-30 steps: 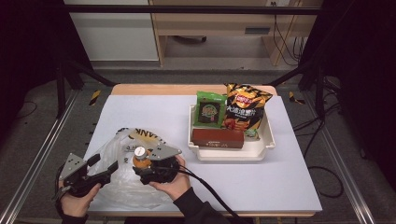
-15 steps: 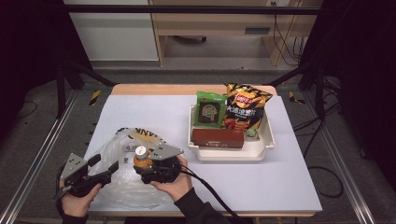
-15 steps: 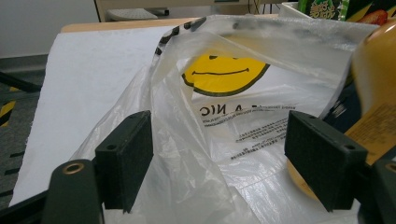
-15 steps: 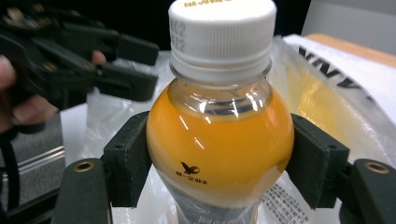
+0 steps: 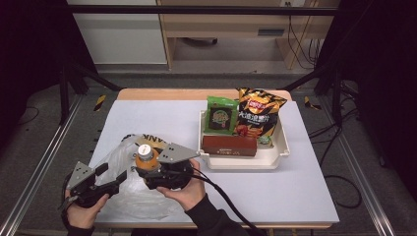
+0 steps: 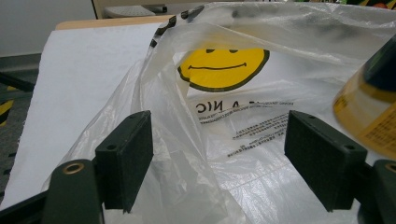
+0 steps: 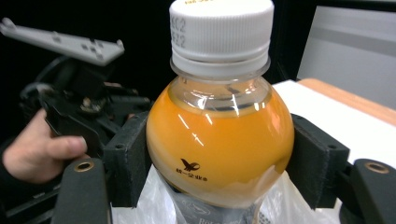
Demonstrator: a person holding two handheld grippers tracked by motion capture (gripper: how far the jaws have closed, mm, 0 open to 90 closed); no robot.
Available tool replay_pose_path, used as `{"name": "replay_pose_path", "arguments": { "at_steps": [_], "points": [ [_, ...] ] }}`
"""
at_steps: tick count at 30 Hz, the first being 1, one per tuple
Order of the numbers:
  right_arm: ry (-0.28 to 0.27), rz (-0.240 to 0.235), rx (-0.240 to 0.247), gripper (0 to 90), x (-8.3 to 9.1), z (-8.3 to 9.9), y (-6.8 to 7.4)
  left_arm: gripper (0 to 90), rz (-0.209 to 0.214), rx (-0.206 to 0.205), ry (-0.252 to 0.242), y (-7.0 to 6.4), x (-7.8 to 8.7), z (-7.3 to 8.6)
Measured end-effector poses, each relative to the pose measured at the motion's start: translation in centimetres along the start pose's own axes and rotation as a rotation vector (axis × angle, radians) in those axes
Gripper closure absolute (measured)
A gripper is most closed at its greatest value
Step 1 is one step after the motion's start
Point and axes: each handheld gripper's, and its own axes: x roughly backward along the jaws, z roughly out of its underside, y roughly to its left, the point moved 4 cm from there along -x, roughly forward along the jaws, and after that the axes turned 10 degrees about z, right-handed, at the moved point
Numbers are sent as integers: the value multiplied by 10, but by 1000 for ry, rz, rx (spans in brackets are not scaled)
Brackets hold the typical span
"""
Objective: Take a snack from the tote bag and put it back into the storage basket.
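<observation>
Left hand-held gripper (image 5: 115, 181) at seven o'clock on the bench (image 5: 305, 187), released, jaws spread wide with loose folds of the clear plastic bag (image 5: 133, 196) between the pads but not pinched; yellow smiley print on the film seen in the left gripper view. Right hand-held gripper (image 5: 147, 173) just beside, toward six o'clock, clenched on the orange juice bottle (image 5: 145, 157), pads (image 7: 128, 163) pressed to both sides of the round shoulder, white cap upright, bottle base down among the bag's folds. Farther over, around two o'clock, white tray (image 5: 241, 161) with a green packet (image 5: 220, 116), chip bag (image 5: 256, 112) and brown box (image 5: 229, 146).
</observation>
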Motion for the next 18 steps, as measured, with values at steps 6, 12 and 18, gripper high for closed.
{"name": "replay_pose_path", "arguments": {
  "at_steps": [6, 12, 18],
  "points": [
    [-14, 4, -3, 304, 6, -17, -1, 234, 1, 1, 0, 0, 0, 0],
    [-46, 27, -18, 304, 17, -32, -11, 234, -1, 4, -4, 1, 0, 0],
    [-67, 70, -23, 304, 31, -46, -25, 234, -1, 3, -6, 0, 1, 0]
  ]
}}
